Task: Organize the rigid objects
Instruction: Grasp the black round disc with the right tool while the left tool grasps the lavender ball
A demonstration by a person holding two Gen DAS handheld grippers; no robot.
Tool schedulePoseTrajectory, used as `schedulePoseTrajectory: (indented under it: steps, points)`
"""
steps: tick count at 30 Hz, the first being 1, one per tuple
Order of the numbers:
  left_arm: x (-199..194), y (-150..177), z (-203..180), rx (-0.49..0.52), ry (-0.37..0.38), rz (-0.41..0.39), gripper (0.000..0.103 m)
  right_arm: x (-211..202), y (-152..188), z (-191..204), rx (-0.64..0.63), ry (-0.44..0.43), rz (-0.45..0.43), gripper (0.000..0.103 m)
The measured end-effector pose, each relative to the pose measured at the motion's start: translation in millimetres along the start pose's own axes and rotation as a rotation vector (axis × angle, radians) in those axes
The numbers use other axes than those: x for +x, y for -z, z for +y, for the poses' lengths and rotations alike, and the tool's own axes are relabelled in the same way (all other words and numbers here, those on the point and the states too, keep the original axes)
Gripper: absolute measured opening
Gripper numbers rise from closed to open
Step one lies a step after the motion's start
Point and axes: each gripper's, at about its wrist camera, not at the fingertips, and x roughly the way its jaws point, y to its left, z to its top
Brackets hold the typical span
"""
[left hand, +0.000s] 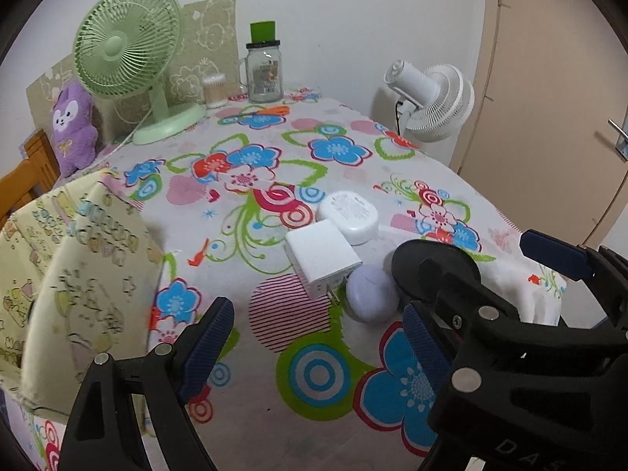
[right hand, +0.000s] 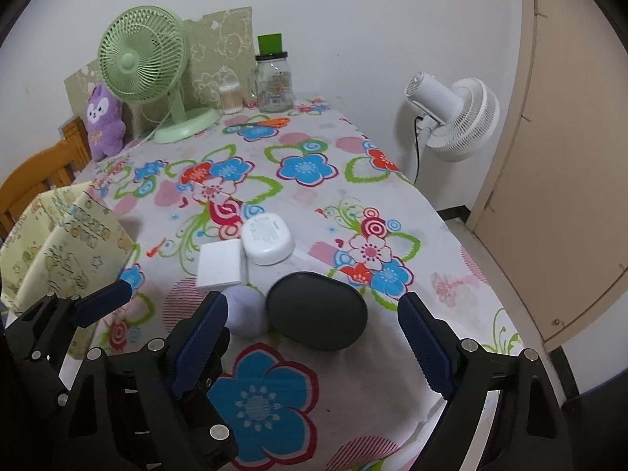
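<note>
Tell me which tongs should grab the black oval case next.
Right. The right tongs are open with the black oval case directly ahead between the tips. The left tongs, also open, face bare tablecloth, with the case off to their right.

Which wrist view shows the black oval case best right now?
The right wrist view: the black oval case lies whole and unobstructed ahead of the fingers. In the left wrist view, the right gripper covers most of it, leaving only an edge.
</note>
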Motion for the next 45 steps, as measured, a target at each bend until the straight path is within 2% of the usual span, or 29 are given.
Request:
schedulePoseTrajectory:
  steps: [13,20,23,25,29,32,37,41,45]
  points:
    - [29.8,-2.2,-24.0,0.07,-0.008,0.016,0.089,25.8,6.8,-24.3,0.041,0.034,0.051,0.087]
    - [39.8,-3.9,-30.8,0.101,-0.022,0.022,0.077,36.4,8.5,-31.8,0.066,0.031,0.075,0.087]
    - [40.2,-4.2,-30.7,0.103,-0.023,0.015,0.076,39.9,7.9,-33.8,0.076,0.022,0.083,0.087]
    - [40.2,-4.6,-31.3,0.109,-0.017,0.014,0.072,41.5,7.6,-33.2,0.078,0.019,0.086,0.087]
    - [38.9,-4.5,-33.9,0.136,-0.006,0.002,0.052,43.8,6.8,-32.8,0.081,0.013,0.091,0.087]
    - [38.5,-4.8,-32.4,0.131,0.045,0.016,0.036,45.1,5.9,-30.7,0.077,0.007,0.094,0.087]
    - [35.9,-3.0,-31.7,0.147,0.041,0.011,0.033,48.4,5.0,-25.9,0.071,-0.004,0.103,0.087]
    - [33.5,-1.1,-25.9,0.14,0.047,0.018,0.025,53.3,4.4,-20.9,0.062,-0.012,0.111,0.087]
    - [31.7,0.6,-17.4,0.126,0.037,0.025,0.024,60.3,3.9,-17.2,0.062,-0.025,0.127,0.087]
